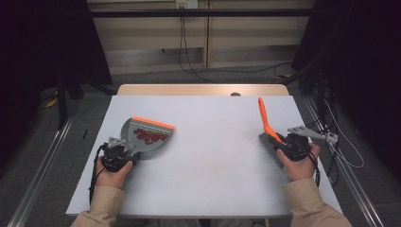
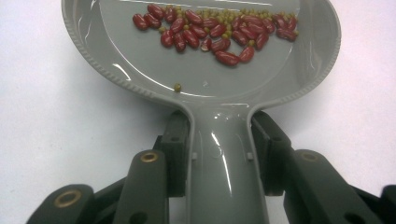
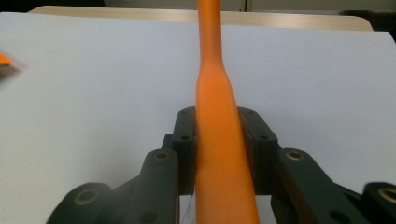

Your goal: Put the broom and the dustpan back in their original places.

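Your left gripper (image 1: 124, 152) is closed on the neck of the grey dustpan (image 1: 145, 135), its jaws pressing the handle from both sides in the left gripper view, and the pan lies flat on the left half of the white table (image 1: 208, 184) with its orange lip turned away from you and to the right. The red beans (image 2: 212, 31) and small green peas (image 2: 177, 87) sit together toward the far lip of the pan, so the sweeping looks done and you are at the stage of clearing up with a loaded pan. Your right gripper (image 1: 283, 147) is clamped tight on the orange handle of the brush (image 1: 267, 126), well apart from the pan on the right side of the table. The brush's long axis runs from your hand away toward the far edge, handle tip rising and pointing forward, with the dark bristles down at the tabletop just beside the gripper. The dustpan's long axis runs from its handle at your hand out to the lip. Next, I judge you need to lift the pan level, lip slightly raised, since the beans rest near the open edge and would roll out if it dips.
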`<state>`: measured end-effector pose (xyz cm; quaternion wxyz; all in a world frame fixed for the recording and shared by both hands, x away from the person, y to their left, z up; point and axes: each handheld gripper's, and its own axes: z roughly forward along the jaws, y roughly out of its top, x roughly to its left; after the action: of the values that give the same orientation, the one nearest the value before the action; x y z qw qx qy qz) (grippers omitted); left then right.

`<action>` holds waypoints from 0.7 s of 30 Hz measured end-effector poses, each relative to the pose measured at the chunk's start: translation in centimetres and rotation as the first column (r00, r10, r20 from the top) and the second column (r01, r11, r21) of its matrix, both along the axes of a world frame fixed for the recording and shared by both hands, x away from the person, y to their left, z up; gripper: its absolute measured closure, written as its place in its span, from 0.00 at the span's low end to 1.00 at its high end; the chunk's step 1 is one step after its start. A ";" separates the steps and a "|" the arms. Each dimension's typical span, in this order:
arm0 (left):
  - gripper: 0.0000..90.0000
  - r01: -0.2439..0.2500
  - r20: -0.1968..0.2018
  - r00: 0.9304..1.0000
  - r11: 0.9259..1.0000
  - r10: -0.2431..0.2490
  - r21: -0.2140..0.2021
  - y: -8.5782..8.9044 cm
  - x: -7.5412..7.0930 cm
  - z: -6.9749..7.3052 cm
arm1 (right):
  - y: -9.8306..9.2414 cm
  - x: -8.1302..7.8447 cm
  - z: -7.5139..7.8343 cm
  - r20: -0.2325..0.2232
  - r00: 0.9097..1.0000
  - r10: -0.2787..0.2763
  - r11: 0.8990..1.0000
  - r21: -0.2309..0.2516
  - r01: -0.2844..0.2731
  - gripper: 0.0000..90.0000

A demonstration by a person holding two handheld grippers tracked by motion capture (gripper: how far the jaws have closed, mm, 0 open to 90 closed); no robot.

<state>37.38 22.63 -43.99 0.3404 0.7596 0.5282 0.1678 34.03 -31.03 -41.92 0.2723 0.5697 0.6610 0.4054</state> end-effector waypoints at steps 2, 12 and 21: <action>0.70 -0.013 -0.003 1.000 1.000 0.013 0.008 -0.1 0.1 -0.1 | -0.1 0.0 -0.2 -0.006 1.000 -0.006 1.000 -0.002 0.006 0.79; 0.69 -0.018 -0.024 1.000 1.000 0.018 -0.015 -0.5 0.0 -0.3 | 0.1 -0.3 -1.0 -0.005 1.000 -0.023 0.997 -0.071 0.022 0.79; 0.58 0.021 -0.005 1.000 0.997 -0.021 -0.079 -1.4 -0.5 -0.2 | 2.0 -0.6 -1.2 -0.006 1.000 0.008 0.999 -0.051 -0.008 0.76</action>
<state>36.84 21.26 -44.18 0.3704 0.7515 0.5274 0.1410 33.43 -29.07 -43.16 0.2832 0.5611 0.6742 0.3879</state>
